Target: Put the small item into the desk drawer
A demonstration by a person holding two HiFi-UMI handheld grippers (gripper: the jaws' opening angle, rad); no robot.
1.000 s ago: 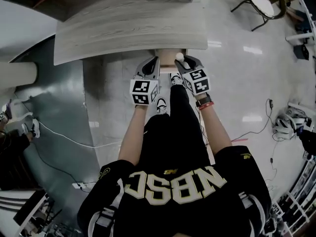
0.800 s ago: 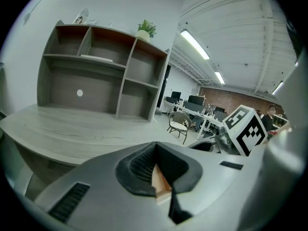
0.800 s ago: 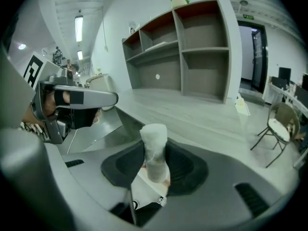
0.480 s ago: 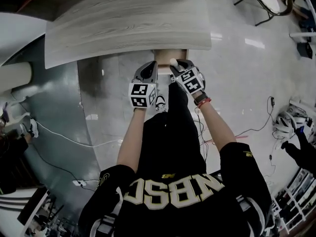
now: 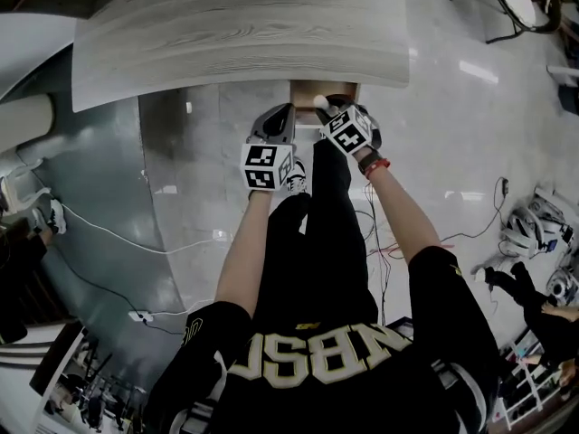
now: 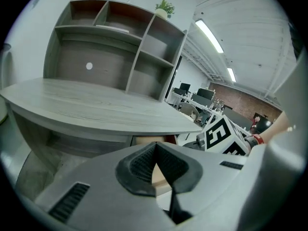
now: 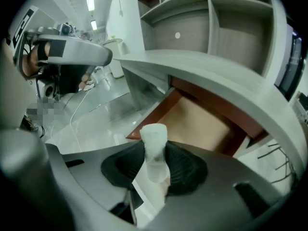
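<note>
Head view: we see the right gripper (image 5: pixel 324 108) poised at the open drawer (image 5: pixel 339 89) under the desk (image 5: pixel 235 34), with the left gripper (image 5: pixel 282 114) just beside it. Left gripper view: its jaws meet at the tips with nothing between them (idle, we reckon). Right gripper view: the pads are clamped on the small item (image 7: pixel 154 148), a white piece held above the drawer's bare floor. We judge placing is in hand: get the item low inside the drawer, clear of the front edge, then part the jaws gently so it doesn't bounce out.

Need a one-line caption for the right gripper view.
Right gripper holds a small white item in front of the open desk drawer.
</note>
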